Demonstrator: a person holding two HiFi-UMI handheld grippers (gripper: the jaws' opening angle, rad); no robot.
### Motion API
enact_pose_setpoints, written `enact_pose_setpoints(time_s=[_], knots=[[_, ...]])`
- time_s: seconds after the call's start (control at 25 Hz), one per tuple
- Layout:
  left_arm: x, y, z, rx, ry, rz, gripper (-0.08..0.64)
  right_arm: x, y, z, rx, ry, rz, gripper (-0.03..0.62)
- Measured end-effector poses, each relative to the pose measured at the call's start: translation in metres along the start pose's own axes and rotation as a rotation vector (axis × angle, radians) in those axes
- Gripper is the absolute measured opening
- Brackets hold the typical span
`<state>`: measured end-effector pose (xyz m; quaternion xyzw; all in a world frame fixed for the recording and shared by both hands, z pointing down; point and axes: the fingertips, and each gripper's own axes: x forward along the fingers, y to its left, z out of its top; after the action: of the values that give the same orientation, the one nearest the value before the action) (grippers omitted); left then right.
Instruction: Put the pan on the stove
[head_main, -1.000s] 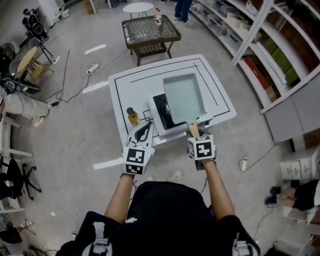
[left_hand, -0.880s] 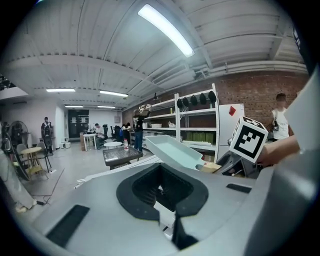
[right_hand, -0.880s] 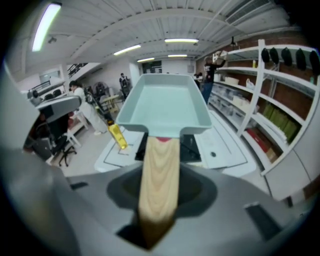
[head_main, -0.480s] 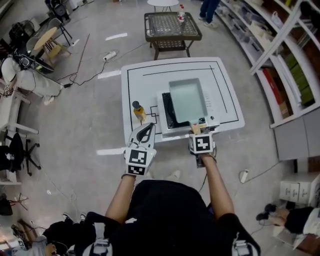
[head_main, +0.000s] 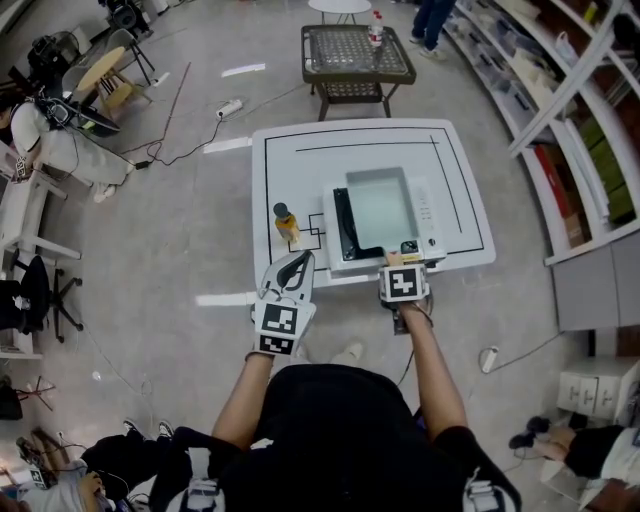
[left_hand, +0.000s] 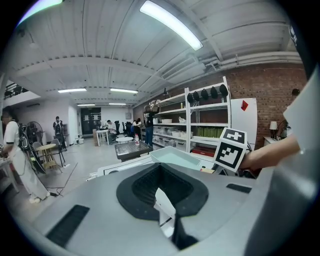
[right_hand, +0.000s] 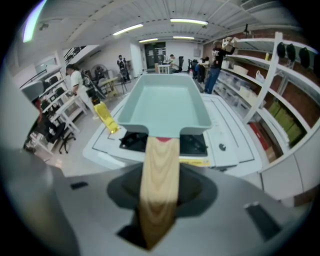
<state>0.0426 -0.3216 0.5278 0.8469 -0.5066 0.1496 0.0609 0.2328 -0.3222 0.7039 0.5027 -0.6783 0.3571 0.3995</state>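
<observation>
A pale green rectangular pan (head_main: 378, 205) with a wooden handle (right_hand: 159, 170) sits level over the white stove (head_main: 428, 218), covering the right part of its black burner (head_main: 345, 228). I cannot tell whether the pan touches the stove. My right gripper (head_main: 398, 262) is at the table's front edge, shut on the handle's end. In the right gripper view, the pan (right_hand: 167, 102) stretches away from the right gripper (right_hand: 159, 205). My left gripper (head_main: 295, 262) hangs off the table's front left, fingers together, holding nothing. The left gripper view shows the pan (left_hand: 175, 157) to its right.
The stove stands on a white table (head_main: 290, 160) with black outline marks. A yellow bottle (head_main: 288, 224) stands left of the stove. A dark wicker table (head_main: 355, 50) is behind, and shelving (head_main: 560, 110) runs along the right. Chairs and cables lie at the left.
The head view has pulled back, so the table appears smaller and higher. The pan looks lower against the stove. Both grippers keep their places at the front edge.
</observation>
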Motion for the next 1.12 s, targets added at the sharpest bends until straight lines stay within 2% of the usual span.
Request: enact_pose_setpoints(time_s=[0.12,0.4,0.72,0.92,1.12], knots=[[0.001,0.001,-0.003,-0.005,0.0,-0.004,0.023,0.006,0.001,0.002,0.005,0.003,0.009,0.156],[0.002,0.006,0.0,0.01,-0.015,-0.009,0.023,0.01,-0.008,0.002,-0.009,0.037,-0.054,0.158],[0.005,0.013,0.005,0.008,-0.039,-0.013,0.025,0.018,-0.001,0.008,-0.002,0.042,-0.023,0.163],[0.009,0.017,0.003,0.007,-0.04,-0.014,0.023,0.015,-0.008,0.006,-0.01,0.091,-0.065,0.164],[0.009,0.022,0.004,0.003,-0.041,-0.016,0.023,0.015,0.003,0.01,0.006,0.085,-0.01,0.163]])
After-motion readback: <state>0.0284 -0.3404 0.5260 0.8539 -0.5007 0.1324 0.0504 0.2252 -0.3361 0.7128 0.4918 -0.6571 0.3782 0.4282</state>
